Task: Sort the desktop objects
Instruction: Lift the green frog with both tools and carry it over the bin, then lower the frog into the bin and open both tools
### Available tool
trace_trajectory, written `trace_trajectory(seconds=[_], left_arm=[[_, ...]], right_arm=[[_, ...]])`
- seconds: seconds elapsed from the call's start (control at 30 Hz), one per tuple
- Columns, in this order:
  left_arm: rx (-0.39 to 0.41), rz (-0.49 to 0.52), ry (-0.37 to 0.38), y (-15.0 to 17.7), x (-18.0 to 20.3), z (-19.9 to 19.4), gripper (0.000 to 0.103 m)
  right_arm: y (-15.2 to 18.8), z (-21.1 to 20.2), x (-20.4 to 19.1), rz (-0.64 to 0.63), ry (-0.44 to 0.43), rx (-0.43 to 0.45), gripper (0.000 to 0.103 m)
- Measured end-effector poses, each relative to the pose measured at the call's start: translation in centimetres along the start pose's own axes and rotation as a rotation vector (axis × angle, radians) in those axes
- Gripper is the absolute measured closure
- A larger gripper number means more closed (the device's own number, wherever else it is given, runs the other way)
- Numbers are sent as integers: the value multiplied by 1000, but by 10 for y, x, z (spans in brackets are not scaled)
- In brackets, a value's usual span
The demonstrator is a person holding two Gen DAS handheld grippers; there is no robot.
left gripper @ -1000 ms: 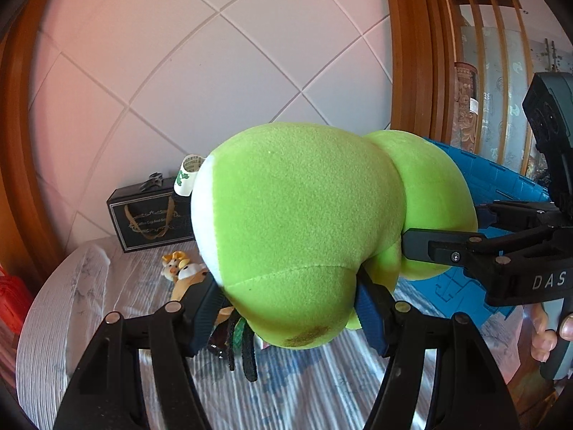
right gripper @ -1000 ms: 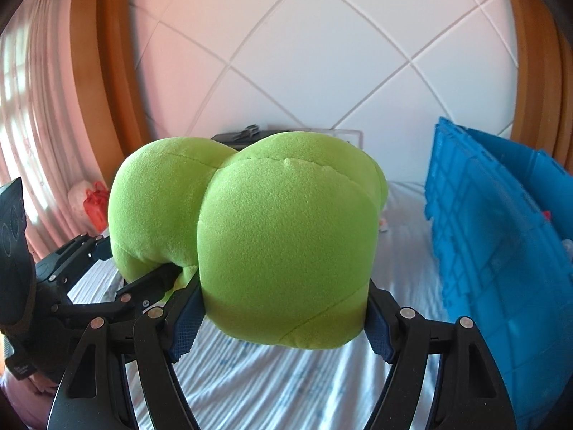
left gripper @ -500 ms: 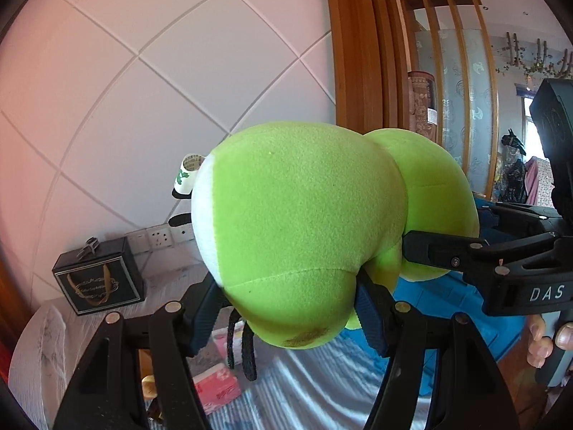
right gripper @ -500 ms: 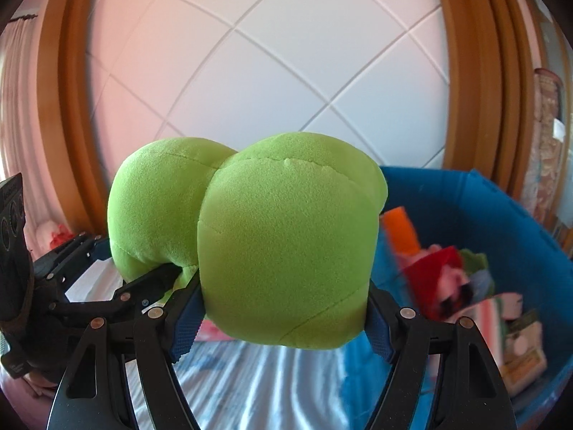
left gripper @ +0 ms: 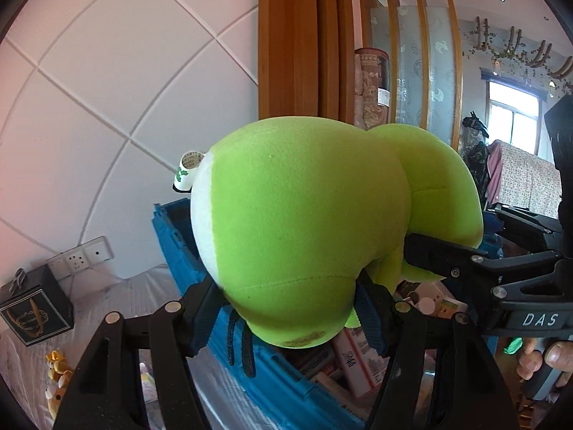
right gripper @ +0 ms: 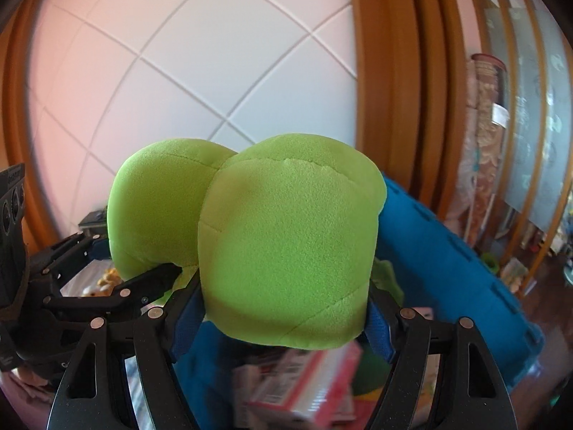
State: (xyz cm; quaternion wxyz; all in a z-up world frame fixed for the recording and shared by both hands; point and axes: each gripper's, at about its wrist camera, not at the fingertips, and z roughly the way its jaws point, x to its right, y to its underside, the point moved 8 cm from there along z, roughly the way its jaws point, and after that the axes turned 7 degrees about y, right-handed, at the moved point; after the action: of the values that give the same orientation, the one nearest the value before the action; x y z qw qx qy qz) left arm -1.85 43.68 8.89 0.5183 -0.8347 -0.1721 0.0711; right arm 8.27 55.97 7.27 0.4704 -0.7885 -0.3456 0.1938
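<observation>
Both grippers clamp one large green plush toy (left gripper: 308, 225) from its two ends: the left gripper (left gripper: 286, 308) has its blue pads pressed into the lobe with the white patch, and the right gripper (right gripper: 283, 317) squeezes the other lobe, so the toy hangs in the air between them, over the open blue storage bin (left gripper: 272, 387). The step in hand looks like the carry-and-drop part of sorting, with the toy held above the bin's mouth. The next move probably calls for lowering it past the rim and letting both sets of jaws spread at about the same time, so the soft body does not swing from one end. The plush fills most of both views, so what kind of figure it is cannot be told, and black dangling strips (left gripper: 240, 344) under it are unclear. The bin's contents show only as boxes (right gripper: 297, 383), blurred in the right wrist view. A black gift box (left gripper: 34, 308) and small yellow toys (left gripper: 57, 372) sit on the striped cloth, partly cut off.
</observation>
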Motion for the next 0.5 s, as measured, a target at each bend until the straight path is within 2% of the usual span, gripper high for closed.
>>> trace_trajectory(seconds=[0.13, 0.3, 0.5], left_arm=[[-89, 6, 47, -6, 29, 42, 37], [-240, 7, 80, -4, 57, 90, 37], [-378, 23, 106, 21, 74, 121, 37]], right_arm=[[7, 6, 38, 24, 51, -29, 27], [25, 13, 71, 67, 92, -89, 27], [48, 38, 107, 139, 92, -153, 27]])
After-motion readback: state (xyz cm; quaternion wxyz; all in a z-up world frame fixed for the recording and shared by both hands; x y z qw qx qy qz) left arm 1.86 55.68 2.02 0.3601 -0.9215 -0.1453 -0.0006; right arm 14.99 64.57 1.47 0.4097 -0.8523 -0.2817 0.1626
